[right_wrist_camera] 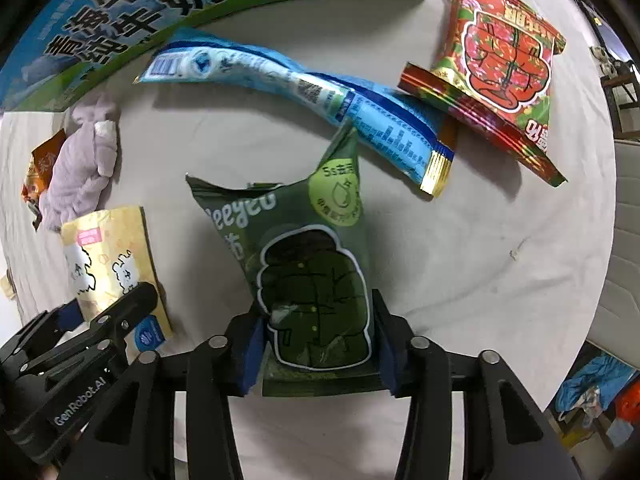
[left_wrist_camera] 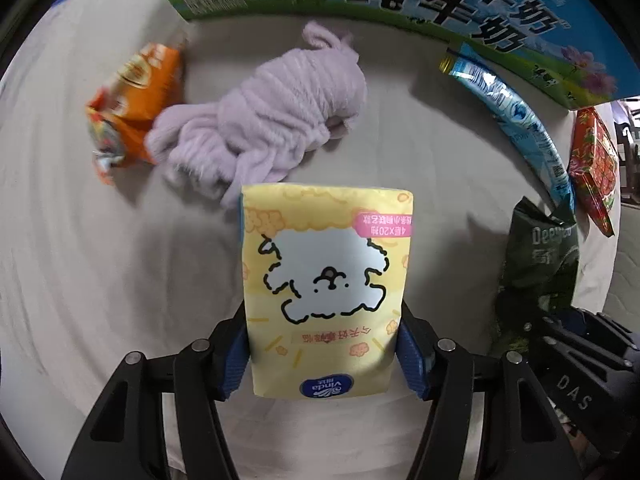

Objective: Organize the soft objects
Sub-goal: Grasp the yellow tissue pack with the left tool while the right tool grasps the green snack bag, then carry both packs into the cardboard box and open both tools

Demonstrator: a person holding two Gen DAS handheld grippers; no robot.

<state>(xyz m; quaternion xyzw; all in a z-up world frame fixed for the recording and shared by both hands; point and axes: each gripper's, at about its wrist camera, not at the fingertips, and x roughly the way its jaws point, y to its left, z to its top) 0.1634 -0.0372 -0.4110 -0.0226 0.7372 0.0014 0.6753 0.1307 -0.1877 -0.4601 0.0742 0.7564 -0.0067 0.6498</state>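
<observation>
A milk carton box point(left_wrist_camera: 420, 4) printed with large Chinese characters runs along the far edge of the pale cloth-covered table point(left_wrist_camera: 80, 240). In the left wrist view, a lilac plush toy point(left_wrist_camera: 272, 116) lies at twelve o'clock, just beyond the held pack, with an orange snack bag point(left_wrist_camera: 136, 100) touching it at ten o'clock. A long blue wrapper point(right_wrist_camera: 304, 92) stretches in front of the box; its gold-edged end lies near a red snack packet point(right_wrist_camera: 504, 68) at one o'clock in the right wrist view.

The left gripper point(left_wrist_camera: 324, 352) pinches a yellow Vinda tissue pack point(left_wrist_camera: 326, 280) by its sides, the pack pointing toward twelve o'clock. The right gripper point(right_wrist_camera: 318, 348) clamps a dark green Deeyeo pouch point(right_wrist_camera: 304, 264) between its blue pads point(right_wrist_camera: 250, 354), its top corner reaching toward the blue wrapper. The tissue pack sits at nine o'clock from the pouch.
</observation>
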